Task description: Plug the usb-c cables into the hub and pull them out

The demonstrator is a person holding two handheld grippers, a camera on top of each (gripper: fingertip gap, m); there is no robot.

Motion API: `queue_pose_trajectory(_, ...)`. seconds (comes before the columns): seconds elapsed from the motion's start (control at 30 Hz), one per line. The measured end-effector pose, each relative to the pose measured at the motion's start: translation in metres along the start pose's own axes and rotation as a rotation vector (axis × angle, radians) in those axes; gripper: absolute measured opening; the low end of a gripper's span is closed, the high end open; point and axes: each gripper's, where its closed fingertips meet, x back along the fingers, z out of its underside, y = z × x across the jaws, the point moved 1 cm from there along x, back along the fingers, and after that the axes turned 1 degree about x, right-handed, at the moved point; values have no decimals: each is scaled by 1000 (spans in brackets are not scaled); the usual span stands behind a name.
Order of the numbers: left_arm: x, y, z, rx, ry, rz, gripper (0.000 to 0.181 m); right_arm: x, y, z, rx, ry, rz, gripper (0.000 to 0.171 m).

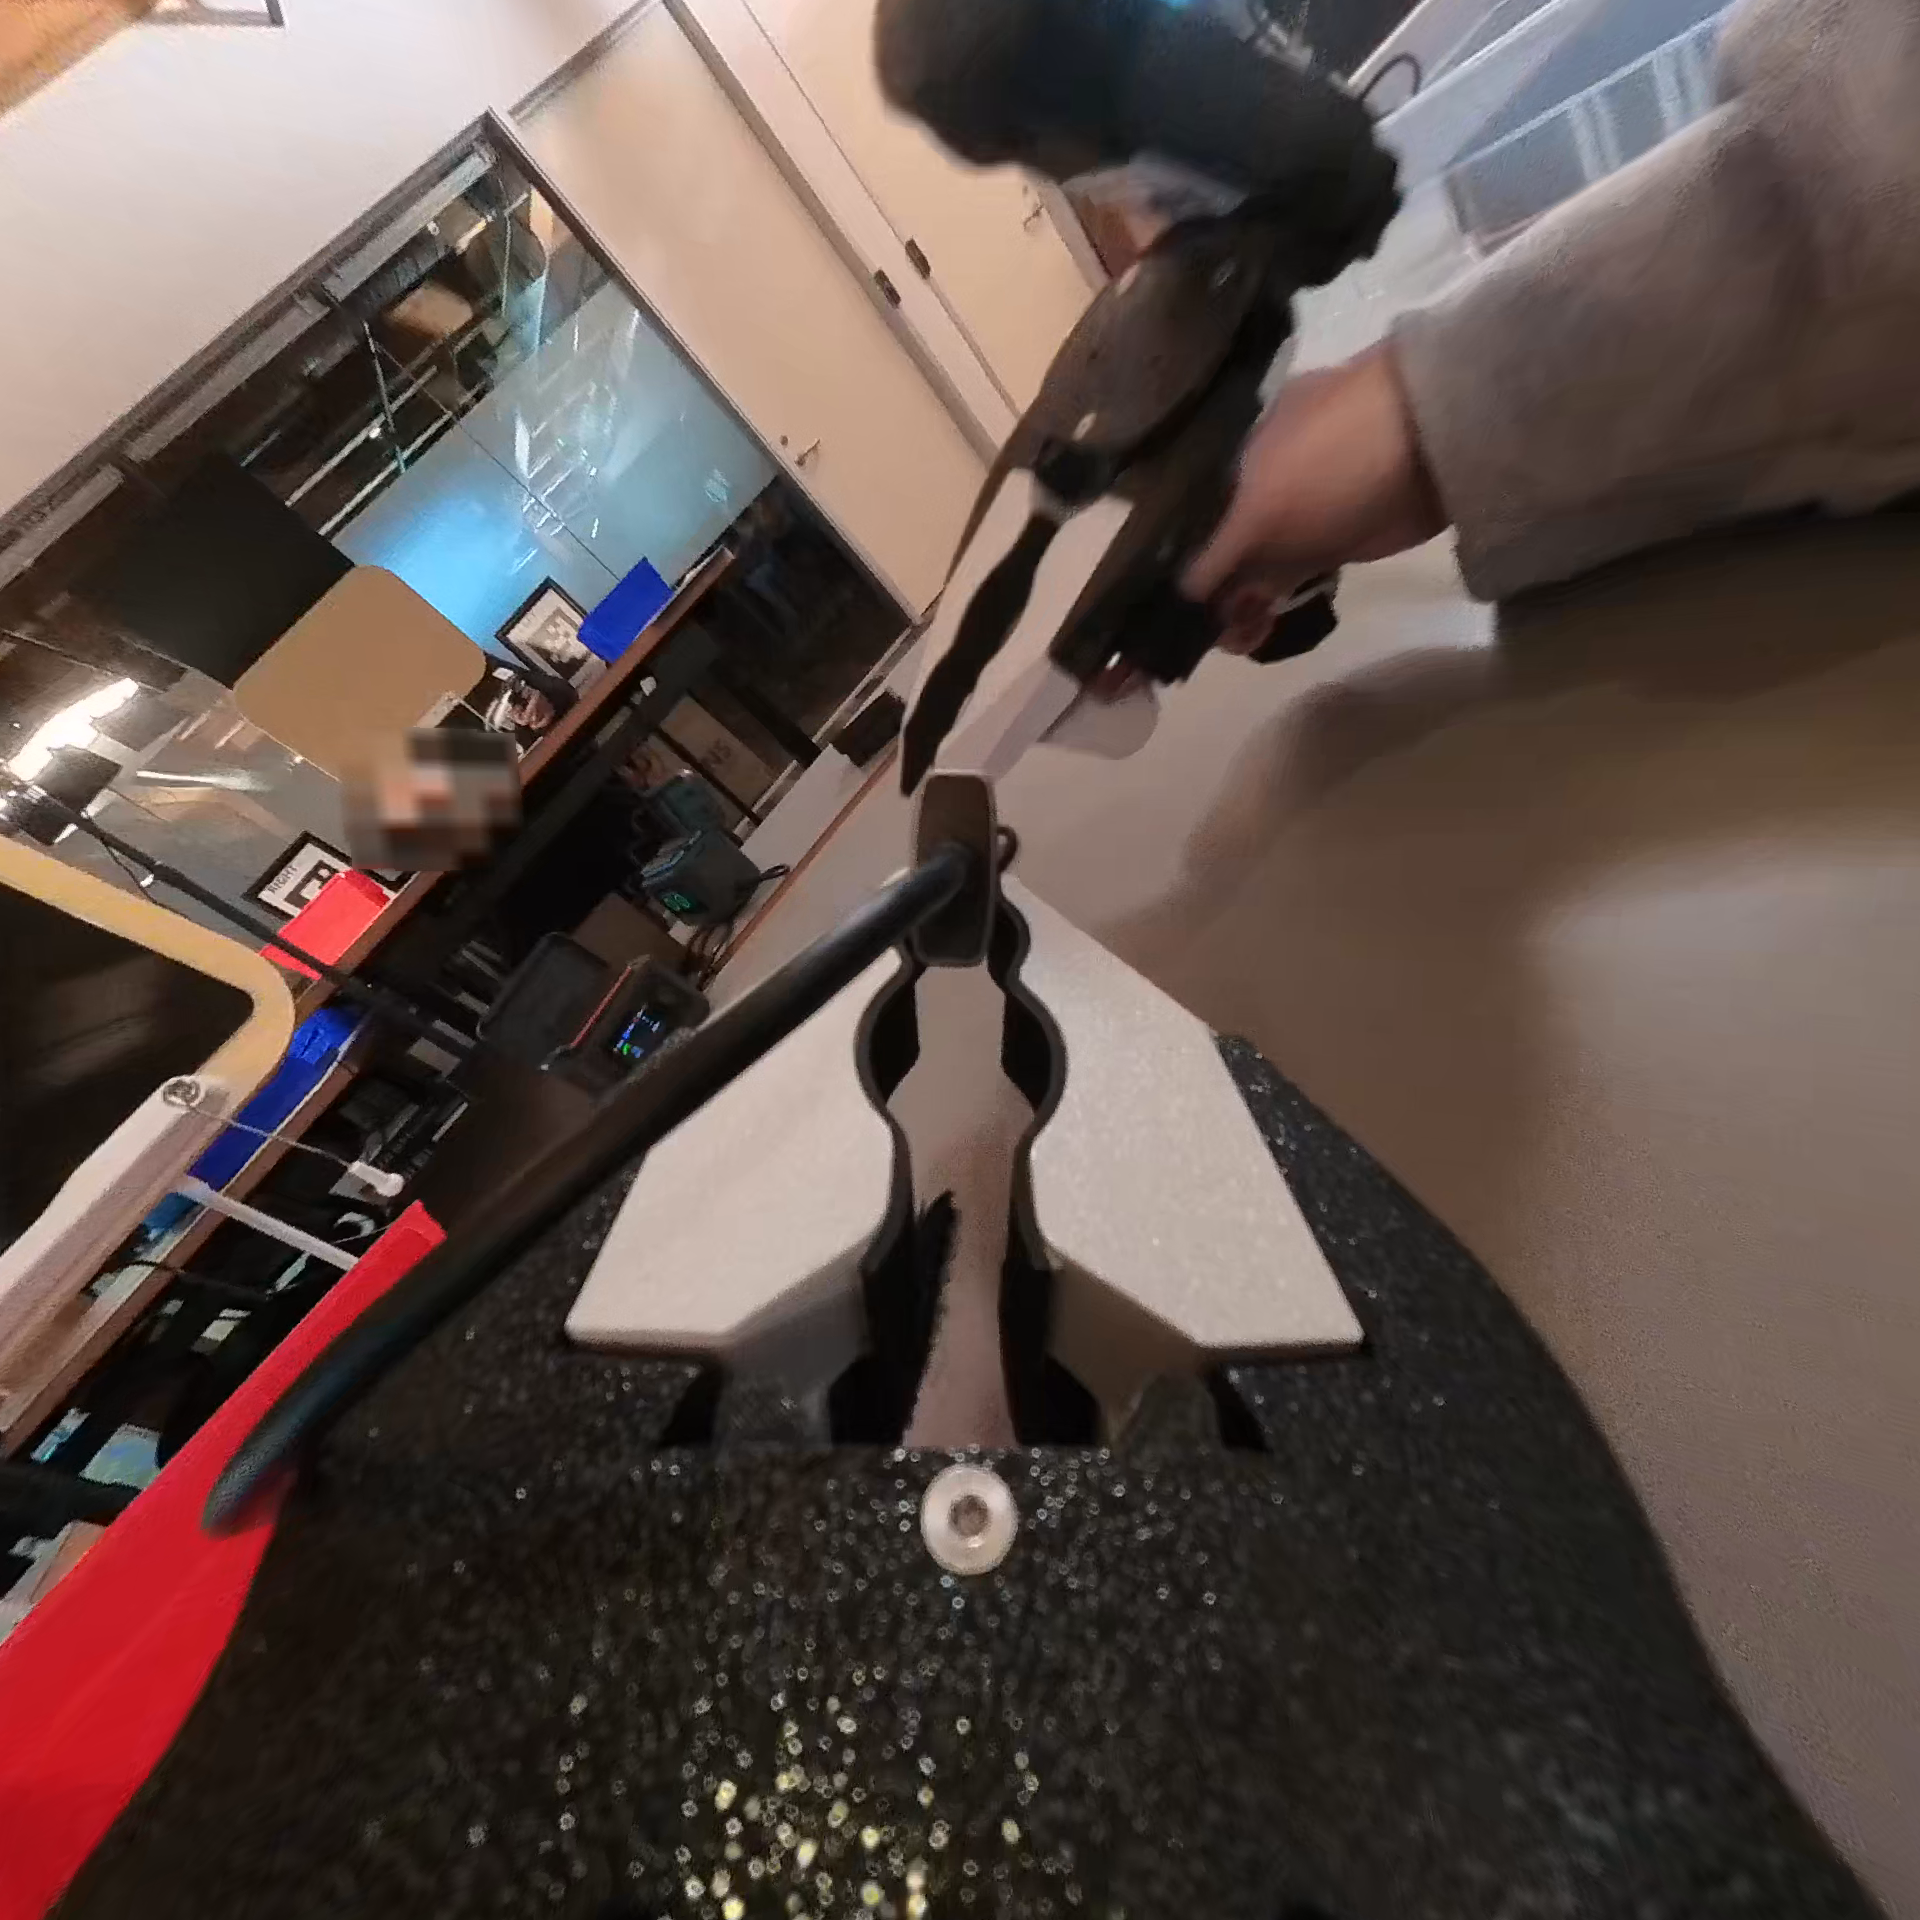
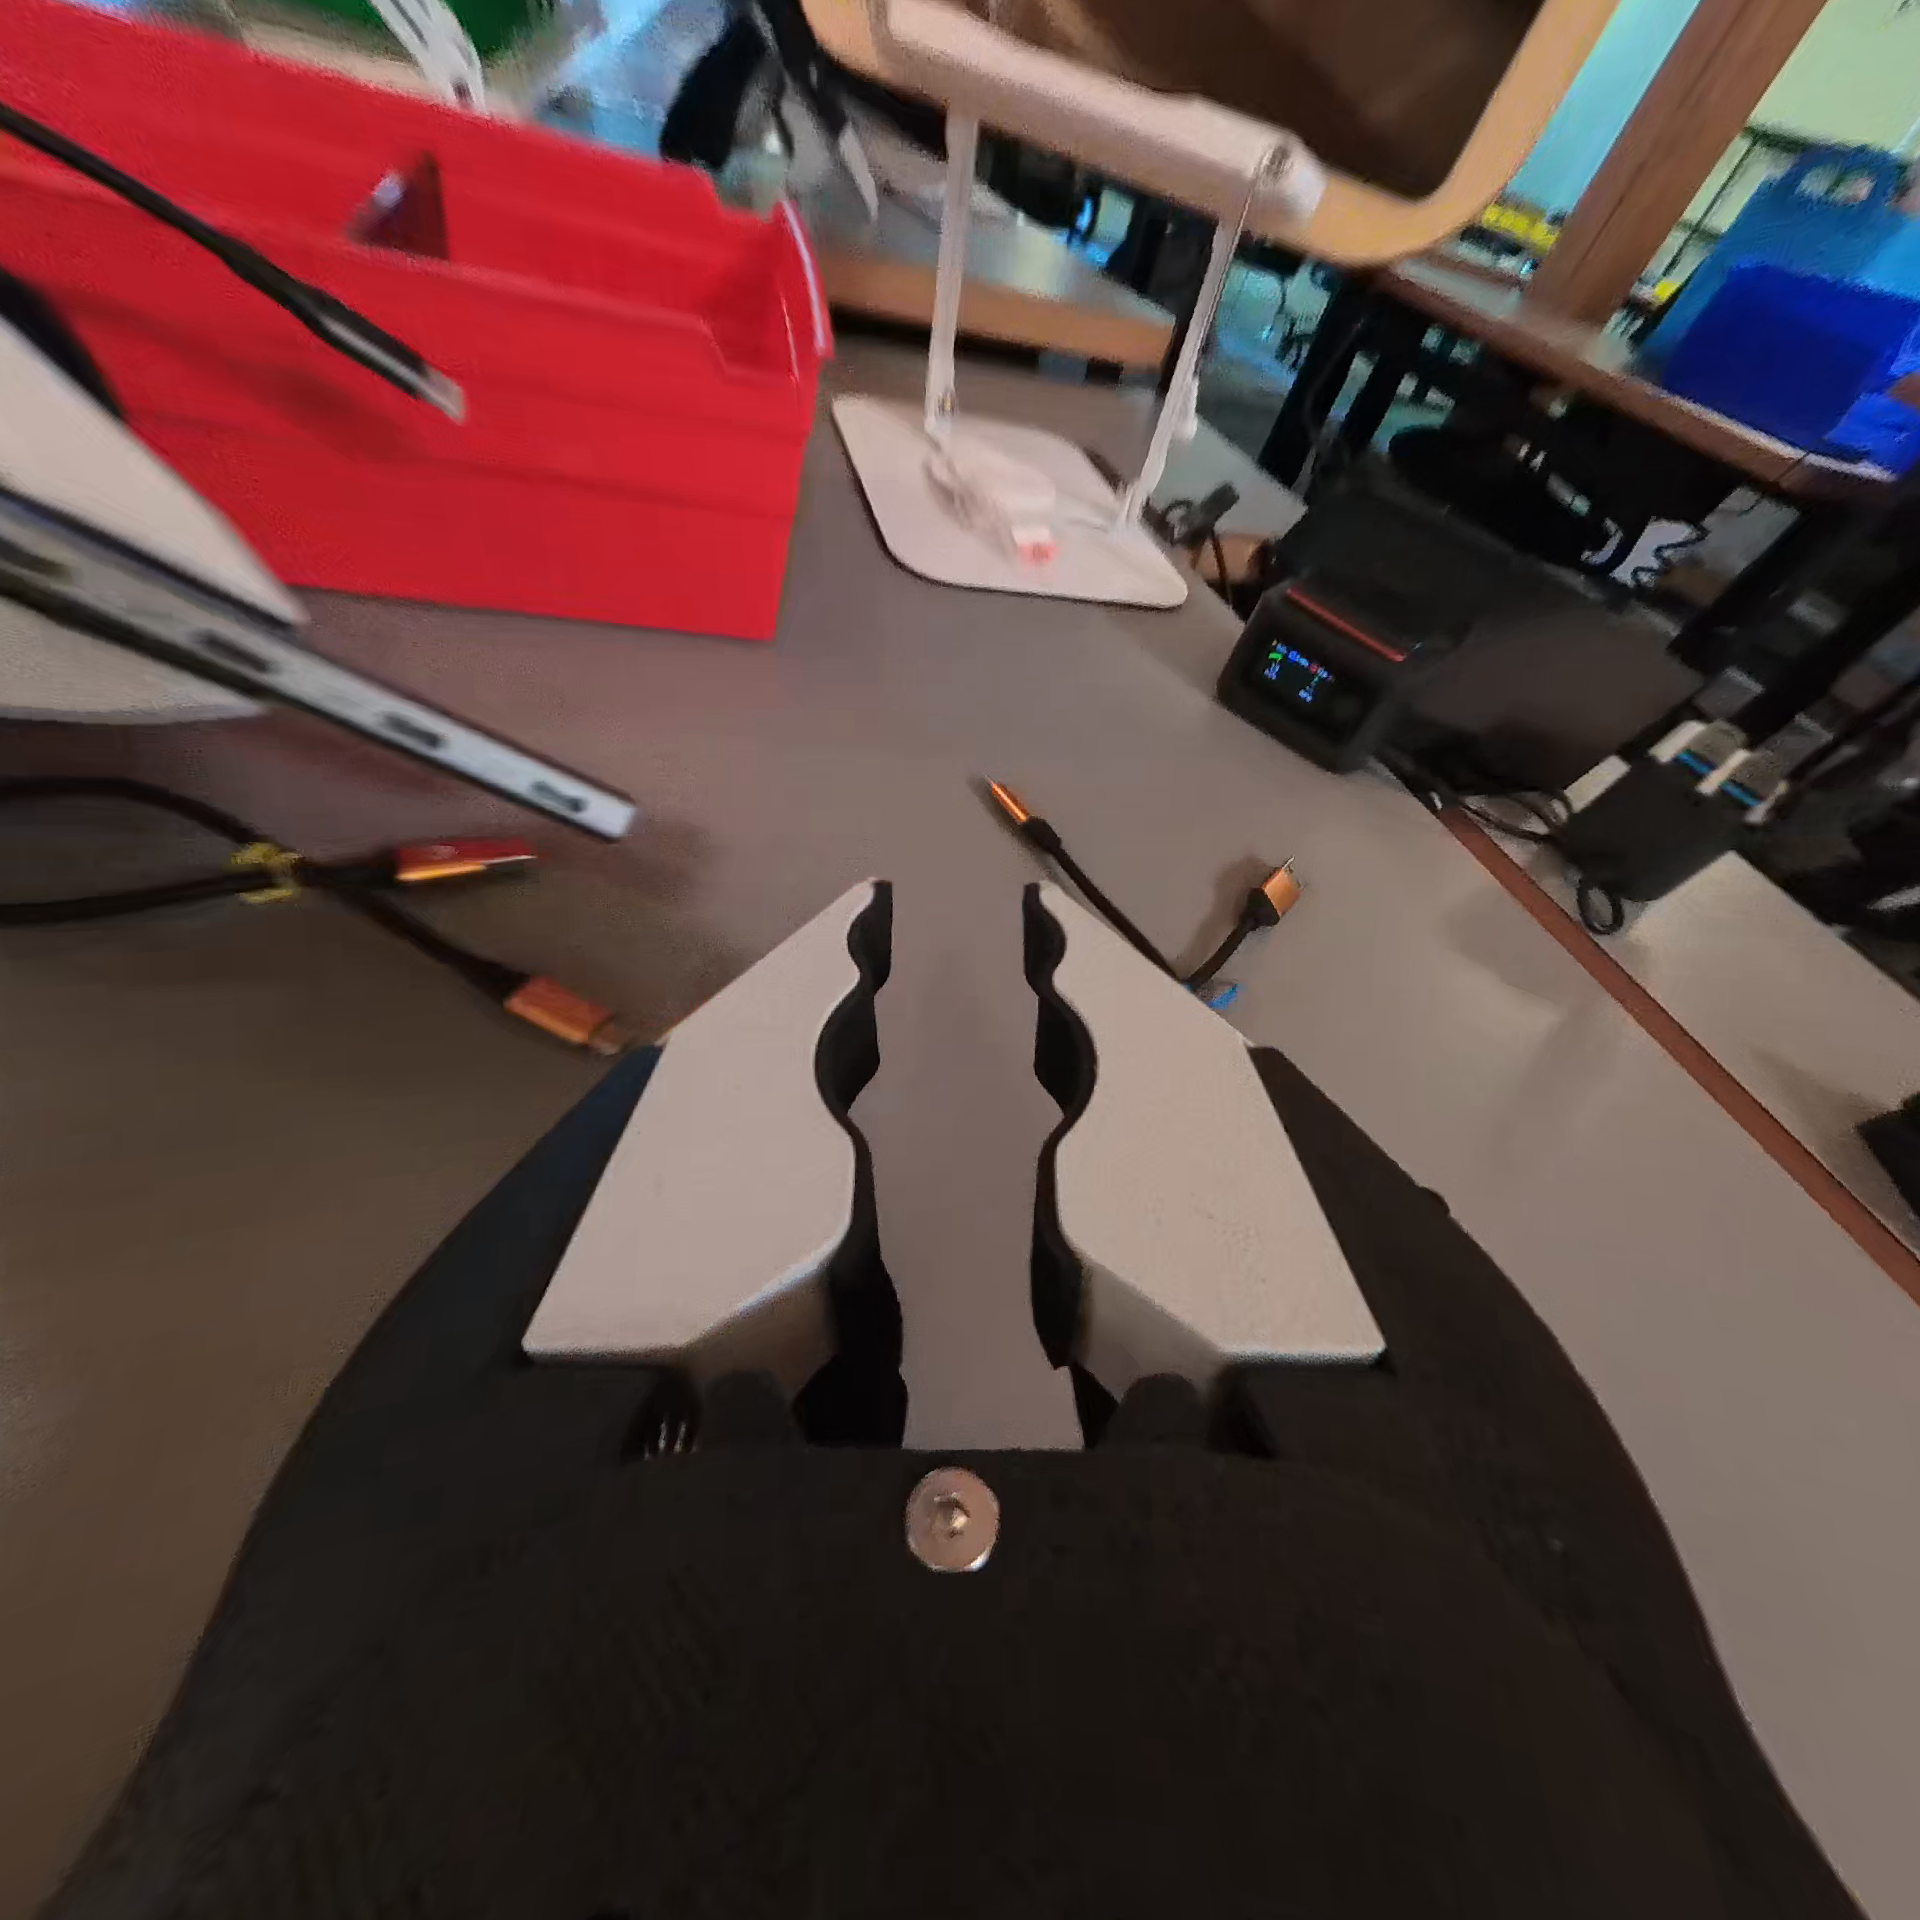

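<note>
My left gripper (image 1: 958, 935) is shut on the end of a slim grey hub (image 1: 951, 831), seen end-on, held above the table. The hub's black cable (image 1: 665, 1049) trails back to the left. In the right wrist view the hub (image 2: 312, 675) juts in from the left with its row of ports facing me. My right gripper (image 2: 956, 894) is open and empty, low over the table. Several black USB-C cables with orange plugs lie loose on the table: one (image 2: 561, 1013) left of my fingers, one (image 2: 1008, 805) just ahead, one (image 2: 1278, 888) to the right.
A red bin (image 2: 520, 416) stands behind the hub. A white lamp base (image 2: 1008, 499) and a small black device with a lit screen (image 2: 1309, 686) sit farther back. The table edge (image 2: 1662, 1029) runs along the right. A person's hand (image 1: 1309, 499) holds the right gripper. Across from one pair of fingers to the other is roughly 11 cm.
</note>
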Motion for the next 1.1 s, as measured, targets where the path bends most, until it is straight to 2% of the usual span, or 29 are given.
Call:
queue_pose_trajectory(0.03, -1, 2, 2, -5, 5, -7, 7, -13, -4, 2, 9, 20, -9, 24)
queue_pose_trajectory(0.3, -1, 12, 5, -1, 9, -32, 7, -100, -24, 25, 82, 227, -138, 31)
queue_pose_trajectory(0.37, -2, 13, 6, -1, 11, -35, 7, -108, -25, 32, 88, 285, -191, 22)
queue_pose_trajectory(0.53, -6, 13, 9, -19, 18, -23, 7, -112, -27, 38, 77, 354, -270, 21)
queue_pose_trajectory(0.6, -8, 13, 10, -22, 23, -28, 7, -112, -24, 40, 92, 358, -281, 8)
queue_pose_trajectory(0.7, -7, 22, 18, -14, 62, -78, 7, -108, -28, 37, 104, 320, -235, 6)
queue_pose_trajectory(0.83, -6, 37, 34, 21, 140, -149, 7, -81, -41, 25, 262, 241, 4, 6)
queue_pose_trajectory(0.93, -7, 38, 43, -6, 191, -163, 8, -56, -21, 12, 224, 172, 26, 5)
queue_pose_trajectory(1.1, -11, 28, 55, -119, 275, -139, 7, -13, 26, 9, 198, 184, -23, 5)
